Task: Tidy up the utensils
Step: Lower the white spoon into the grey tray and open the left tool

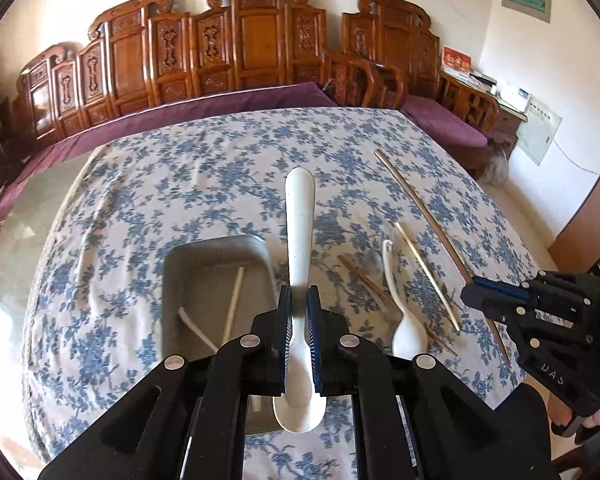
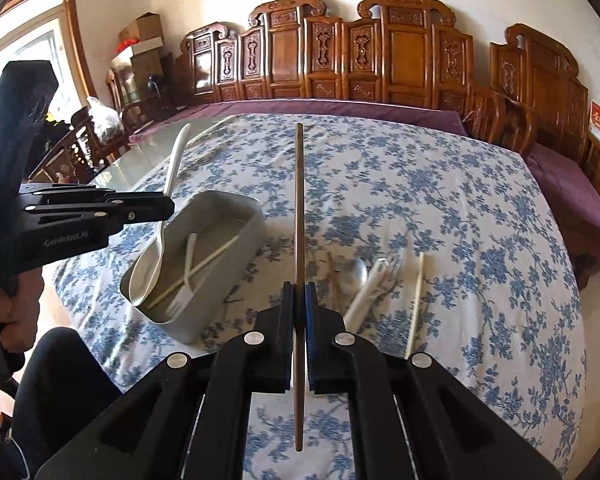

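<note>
Left gripper (image 1: 299, 320) is clamped on the white spoon (image 1: 299, 216), handle forward, bowl toward the camera, above the grey tray (image 1: 172, 280) on the floral cloth (image 1: 220, 160). Right gripper (image 1: 470, 292) pinches a brown chopstick (image 1: 416, 204). Right view: right gripper (image 2: 299, 304) is clamped on the chopstick (image 2: 299, 200); left gripper (image 2: 168, 206) holds the spoon (image 2: 152, 256) over the tray (image 2: 236, 236); loose utensils (image 2: 372, 280) lie right of it.
</note>
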### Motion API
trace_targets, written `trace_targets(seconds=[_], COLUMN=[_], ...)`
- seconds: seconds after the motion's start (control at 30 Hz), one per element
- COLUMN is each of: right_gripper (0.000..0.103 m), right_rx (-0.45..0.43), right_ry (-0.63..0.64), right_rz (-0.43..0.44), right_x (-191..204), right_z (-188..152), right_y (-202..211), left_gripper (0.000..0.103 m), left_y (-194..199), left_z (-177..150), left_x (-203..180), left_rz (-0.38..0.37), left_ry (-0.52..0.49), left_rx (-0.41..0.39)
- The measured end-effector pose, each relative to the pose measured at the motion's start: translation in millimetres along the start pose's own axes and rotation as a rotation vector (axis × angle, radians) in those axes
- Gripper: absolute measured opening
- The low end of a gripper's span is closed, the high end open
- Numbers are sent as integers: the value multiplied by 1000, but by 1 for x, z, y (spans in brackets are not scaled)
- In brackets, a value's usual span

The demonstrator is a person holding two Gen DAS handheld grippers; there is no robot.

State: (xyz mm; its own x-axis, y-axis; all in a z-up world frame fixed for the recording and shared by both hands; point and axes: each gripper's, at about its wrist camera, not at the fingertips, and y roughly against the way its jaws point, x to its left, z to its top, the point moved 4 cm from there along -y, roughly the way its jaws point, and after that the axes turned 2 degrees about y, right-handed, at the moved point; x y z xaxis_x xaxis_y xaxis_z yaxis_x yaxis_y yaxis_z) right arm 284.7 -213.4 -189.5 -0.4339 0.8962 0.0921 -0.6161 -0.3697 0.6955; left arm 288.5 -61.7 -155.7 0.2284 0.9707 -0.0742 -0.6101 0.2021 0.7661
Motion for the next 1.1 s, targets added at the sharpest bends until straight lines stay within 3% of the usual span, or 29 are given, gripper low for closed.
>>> trace_targets(seconds=[0.5, 1.1], right_gripper=[7, 7], right_rx=[25, 81], right_ry=[6, -10], right_rz=[55, 88], right_x=[33, 46], right_z=[11, 8], right_y=[-33, -75], left_gripper=[7, 7], left_y=[-15, -92], left_z=[-9, -46], left_x=[59, 90], left_rz=[38, 50], left_ry=[67, 92], left_rx=[20, 160])
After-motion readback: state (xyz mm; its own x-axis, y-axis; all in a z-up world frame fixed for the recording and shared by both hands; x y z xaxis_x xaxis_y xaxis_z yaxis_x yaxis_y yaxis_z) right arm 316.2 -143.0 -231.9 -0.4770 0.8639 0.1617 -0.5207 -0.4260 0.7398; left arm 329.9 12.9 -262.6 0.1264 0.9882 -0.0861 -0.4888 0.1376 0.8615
